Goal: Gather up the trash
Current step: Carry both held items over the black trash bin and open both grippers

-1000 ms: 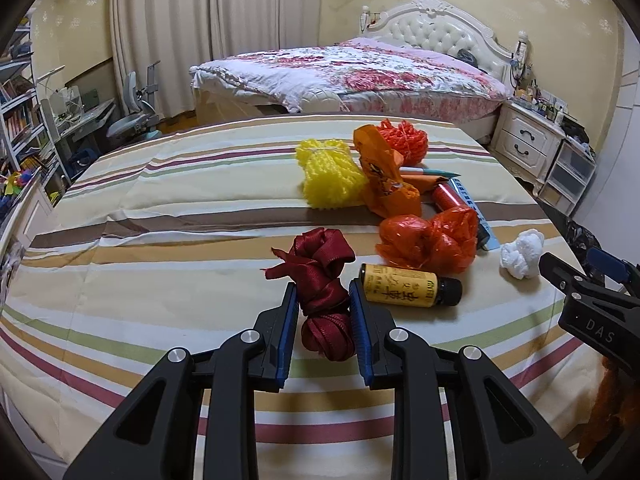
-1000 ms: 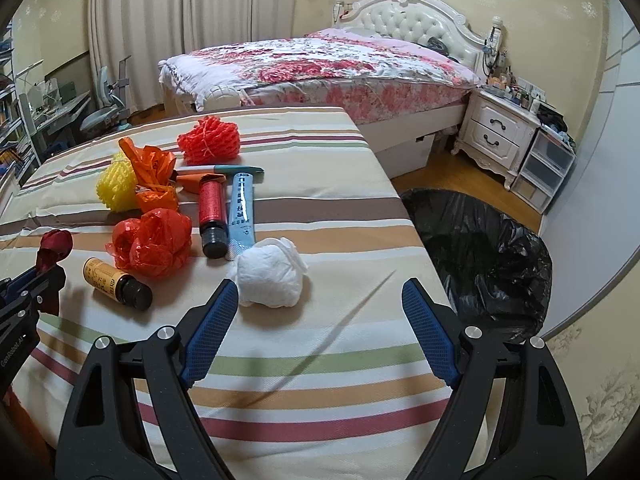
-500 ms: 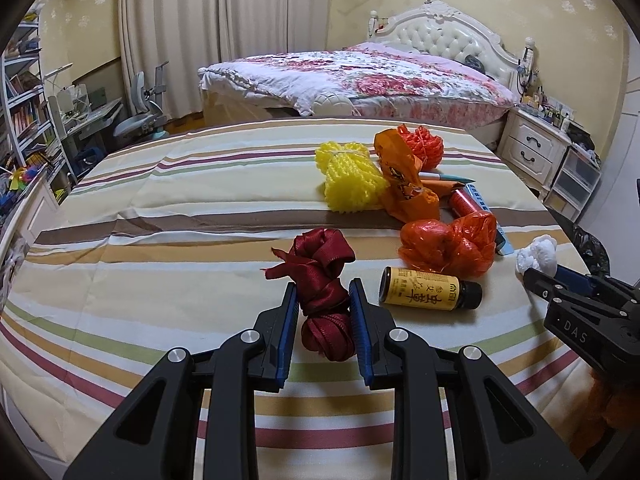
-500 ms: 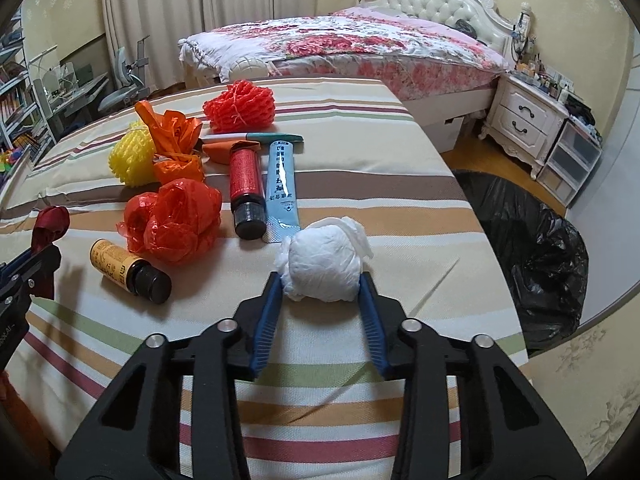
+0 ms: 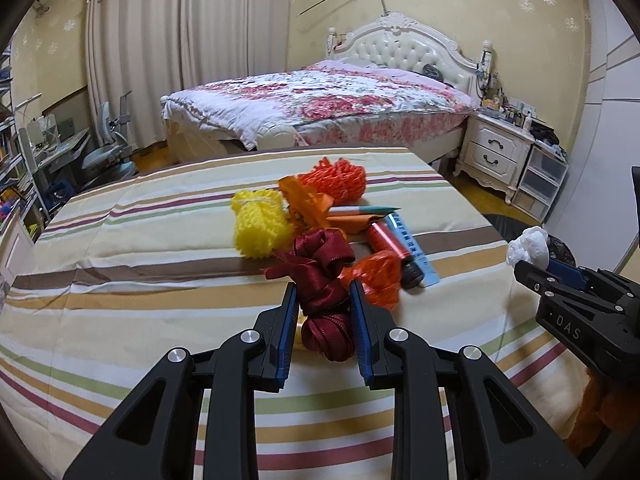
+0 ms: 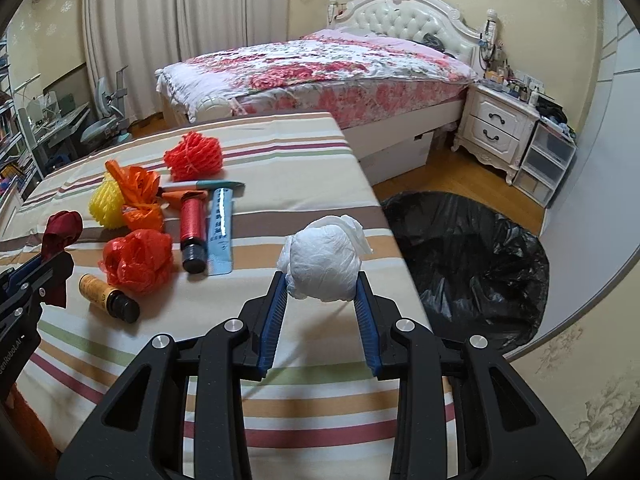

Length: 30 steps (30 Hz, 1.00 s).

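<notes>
Since a second ago I have closed my right hand-held gripper (image 6: 321, 292) on the white crumpled tissue ball (image 6: 325, 264); back then its jaws stood wide apart with the ball lying on the counter (image 6: 280, 168) between them. Now the ball is pinched between the blue pads (image 6: 276, 312) and raised off the striped cloth, near the counter's right edge, with the black trash bag (image 6: 472, 264) on the floor just beyond that edge. My left hand-held gripper (image 5: 323, 312) has stayed clamped on the dark red ribbon bundle (image 5: 320, 276), jaws narrowed to the bundle's width, but it has lifted: the ribbon now hangs in front of the orange plastic bag (image 5: 380, 276) and hides the amber bottle (image 6: 108, 292), which the right view shows lying on the cloth near the front edge. The yellow foam net (image 5: 258, 224), orange foam net (image 5: 336, 180), red bottle (image 5: 390, 246) and blue tube (image 6: 222, 228) lie unmoved mid-counter.
</notes>
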Each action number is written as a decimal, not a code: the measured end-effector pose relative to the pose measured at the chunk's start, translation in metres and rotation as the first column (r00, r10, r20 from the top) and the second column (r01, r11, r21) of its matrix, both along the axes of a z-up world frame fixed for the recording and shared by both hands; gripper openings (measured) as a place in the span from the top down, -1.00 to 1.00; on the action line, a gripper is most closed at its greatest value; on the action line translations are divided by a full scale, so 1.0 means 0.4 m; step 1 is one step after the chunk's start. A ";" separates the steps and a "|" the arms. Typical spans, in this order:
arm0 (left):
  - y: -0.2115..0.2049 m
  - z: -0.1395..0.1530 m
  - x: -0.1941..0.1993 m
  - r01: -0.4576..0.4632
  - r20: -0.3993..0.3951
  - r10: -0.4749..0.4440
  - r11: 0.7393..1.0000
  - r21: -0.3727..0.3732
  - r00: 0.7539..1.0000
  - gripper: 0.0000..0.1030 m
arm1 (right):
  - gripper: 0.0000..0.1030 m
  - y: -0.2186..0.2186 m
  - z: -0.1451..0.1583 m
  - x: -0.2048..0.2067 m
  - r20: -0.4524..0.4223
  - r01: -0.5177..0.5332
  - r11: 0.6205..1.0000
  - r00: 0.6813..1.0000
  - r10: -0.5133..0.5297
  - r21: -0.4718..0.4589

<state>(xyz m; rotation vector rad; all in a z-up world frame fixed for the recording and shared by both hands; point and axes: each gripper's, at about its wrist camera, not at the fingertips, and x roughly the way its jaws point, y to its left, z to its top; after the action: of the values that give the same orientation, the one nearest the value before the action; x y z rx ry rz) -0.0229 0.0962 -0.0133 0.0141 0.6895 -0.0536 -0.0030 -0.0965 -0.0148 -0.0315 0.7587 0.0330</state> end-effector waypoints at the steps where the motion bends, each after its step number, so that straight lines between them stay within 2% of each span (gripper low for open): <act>1: -0.016 0.004 0.007 0.014 0.003 -0.014 1.000 -0.003 1.000 0.48 | 0.36 -0.022 0.007 0.003 0.008 0.018 1.000 1.000 -0.018 -0.007; 8: -0.153 0.022 0.070 0.119 0.028 -0.119 0.993 -0.014 0.993 0.48 | 0.35 -0.159 0.025 0.034 0.036 0.130 0.991 0.991 -0.129 -0.014; 16: -0.319 -0.002 0.155 0.224 0.006 -0.224 0.974 0.002 0.974 0.48 | 0.35 -0.269 0.010 0.081 0.032 0.206 0.979 0.978 -0.206 -0.002; 30: -0.483 -0.072 0.284 0.298 -0.051 -0.296 0.954 0.043 0.954 0.48 | 0.35 -0.369 -0.062 0.172 -0.027 0.266 0.964 0.964 -0.265 0.008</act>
<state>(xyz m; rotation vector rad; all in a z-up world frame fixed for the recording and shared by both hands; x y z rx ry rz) 0.0906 -0.0969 -0.0419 0.1656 0.7281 -0.3267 0.0659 -0.2442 -0.0396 0.0824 0.7834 -0.2182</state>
